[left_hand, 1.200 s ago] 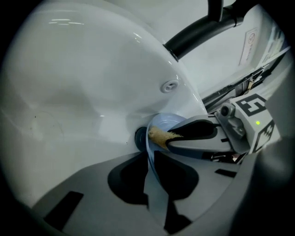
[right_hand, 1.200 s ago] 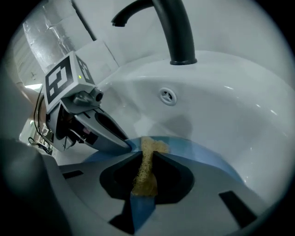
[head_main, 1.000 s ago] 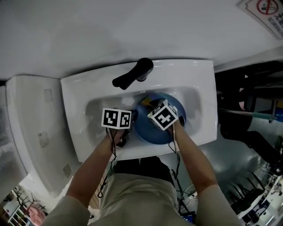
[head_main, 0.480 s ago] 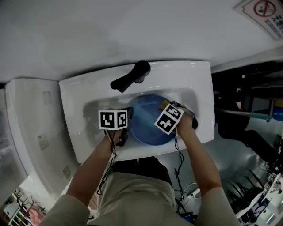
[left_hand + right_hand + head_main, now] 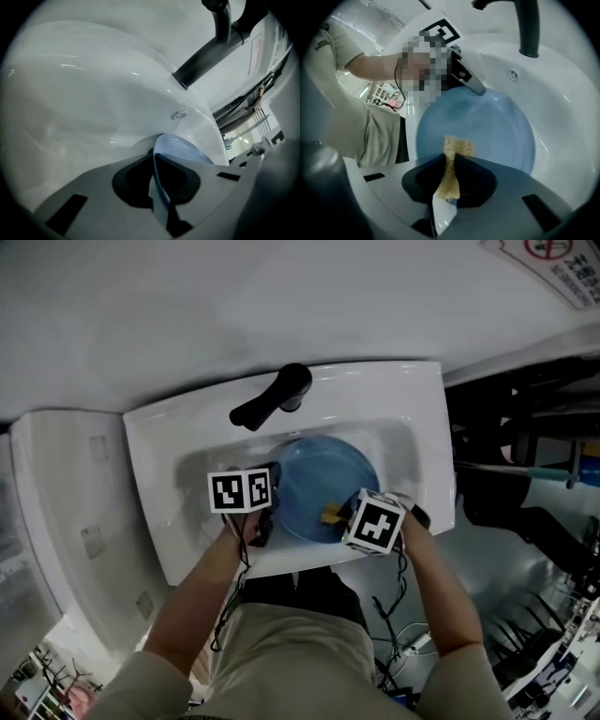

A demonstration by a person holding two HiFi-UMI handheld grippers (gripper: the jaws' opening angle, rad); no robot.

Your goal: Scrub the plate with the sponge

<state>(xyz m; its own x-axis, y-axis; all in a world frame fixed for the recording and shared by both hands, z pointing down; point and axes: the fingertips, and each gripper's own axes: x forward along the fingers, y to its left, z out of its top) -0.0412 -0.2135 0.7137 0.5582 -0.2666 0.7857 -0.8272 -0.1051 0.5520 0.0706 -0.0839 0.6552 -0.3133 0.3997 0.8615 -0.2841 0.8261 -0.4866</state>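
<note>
A round blue plate [image 5: 323,474] lies tilted in the white sink [image 5: 375,395]. My left gripper [image 5: 272,476] is shut on its left rim; the thin blue rim [image 5: 183,150] runs between the left gripper's [image 5: 154,157] jaws, which have just been closing on it. My right gripper [image 5: 336,515] is shut on a yellow sponge [image 5: 330,514] over the plate's near edge. In the right gripper view the sponge [image 5: 457,147] sticks out squeezed from the right gripper [image 5: 451,159], just above the plate [image 5: 487,126]. The left gripper [image 5: 471,84] shows at the far rim.
A black faucet [image 5: 272,399] reaches over the basin from the back; its spout [image 5: 529,28] hangs above the plate. A white fixture [image 5: 66,521] stands left of the sink. Dark equipment and cables [image 5: 534,502] crowd the right. My body is against the sink's front edge.
My right gripper has swept the sponge across the plate, from the far middle to the right and then down to the near edge. The left gripper has stayed at the left rim.
</note>
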